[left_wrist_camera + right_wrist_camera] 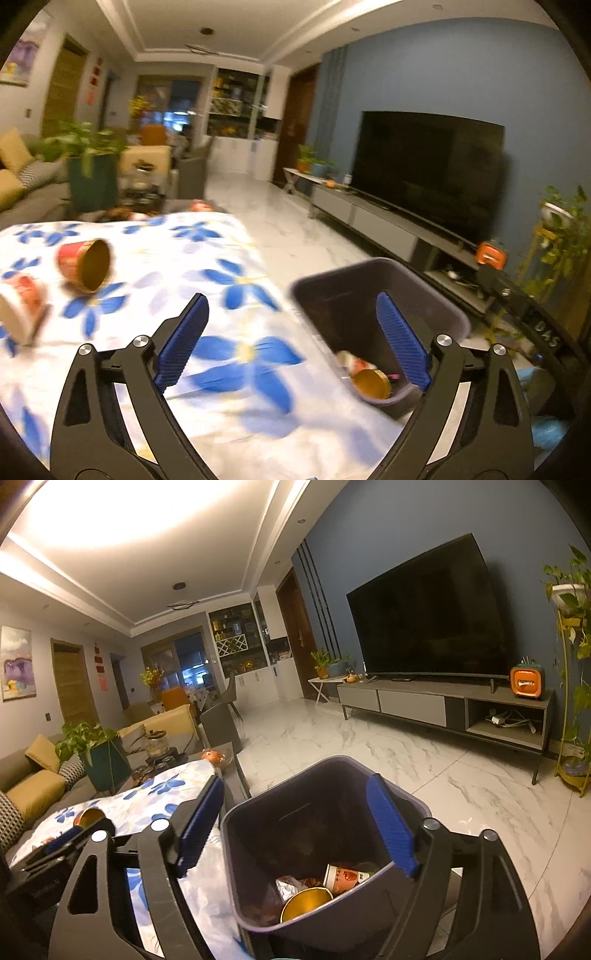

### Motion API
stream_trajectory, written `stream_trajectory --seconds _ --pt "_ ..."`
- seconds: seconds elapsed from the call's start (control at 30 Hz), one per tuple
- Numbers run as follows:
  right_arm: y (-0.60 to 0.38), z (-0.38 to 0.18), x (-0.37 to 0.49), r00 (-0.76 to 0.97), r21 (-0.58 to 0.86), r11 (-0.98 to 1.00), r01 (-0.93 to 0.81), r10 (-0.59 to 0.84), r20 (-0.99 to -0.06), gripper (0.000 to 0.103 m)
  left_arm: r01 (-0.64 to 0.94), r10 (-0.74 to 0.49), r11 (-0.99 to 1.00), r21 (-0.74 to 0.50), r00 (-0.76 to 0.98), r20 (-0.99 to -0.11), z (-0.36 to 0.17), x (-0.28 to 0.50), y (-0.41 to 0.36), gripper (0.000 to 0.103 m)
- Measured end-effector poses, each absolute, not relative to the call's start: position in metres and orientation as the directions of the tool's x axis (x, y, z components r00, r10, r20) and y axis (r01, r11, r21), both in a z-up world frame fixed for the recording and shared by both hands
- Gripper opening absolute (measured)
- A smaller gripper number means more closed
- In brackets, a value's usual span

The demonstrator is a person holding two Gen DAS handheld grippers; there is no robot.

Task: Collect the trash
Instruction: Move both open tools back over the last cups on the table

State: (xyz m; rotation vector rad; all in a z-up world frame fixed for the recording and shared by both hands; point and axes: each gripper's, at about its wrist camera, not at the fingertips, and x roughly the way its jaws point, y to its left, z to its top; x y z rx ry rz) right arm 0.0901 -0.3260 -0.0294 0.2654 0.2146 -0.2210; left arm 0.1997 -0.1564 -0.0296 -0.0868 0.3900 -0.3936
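A dark bin point(376, 291) point(317, 808) stands on the floor beside the table with the blue-flowered cloth point(177, 280) point(162, 794). Inside it lie paper cups point(306, 908) point(371, 384) and wrappers. Two red cups with gold insides lie tipped on the cloth, one point(86, 264) at upper left and another point(20, 306) at the left edge. My left gripper point(291, 339) is open and empty, spanning the table edge and the bin. Over the bin's mouth, my right gripper point(295, 823) is open with nothing between its fingers. One tipped cup point(88, 816) shows in the right wrist view.
A large TV point(428, 616) sits on a low cabinet point(443, 705) along the blue wall, with an orange gadget point(526, 683). A plant stand point(572, 686) is at far right. A sofa point(33, 775), a potted plant point(99, 753) and a tray of glassware lie beyond the table. White marble floor point(369, 746) stretches between.
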Motion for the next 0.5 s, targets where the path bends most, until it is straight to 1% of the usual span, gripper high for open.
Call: stream_trajectory --seconds 0.07,0.2,0.37,0.5 --pt "-0.317 -0.028 0.088 0.956 0.222 0.946 0.235 -0.183 -0.231 0.084 0.308 -0.338 0.941 -0.142 0.875 -0.347 -0.028 0.194 -0.144 0.093" --pt "-0.303 -0.025 0.084 0.961 0.210 0.955 0.209 -0.162 -0.223 0.084 0.193 -0.219 0.975 -0.111 0.921 -0.323 -0.026 0.181 -0.111 0.094" --pt "-0.288 -0.026 0.083 0.966 0.212 0.961 0.178 -0.130 -0.222 0.084 0.115 -0.150 0.985 -0.127 0.936 -0.318 -0.024 0.174 -0.075 0.095" --pt "-0.272 -0.026 0.085 0.970 0.213 0.966 0.145 -0.096 -0.223 0.084 0.048 -0.081 0.993 -0.108 0.943 -0.324 -0.026 0.168 -0.049 0.095"
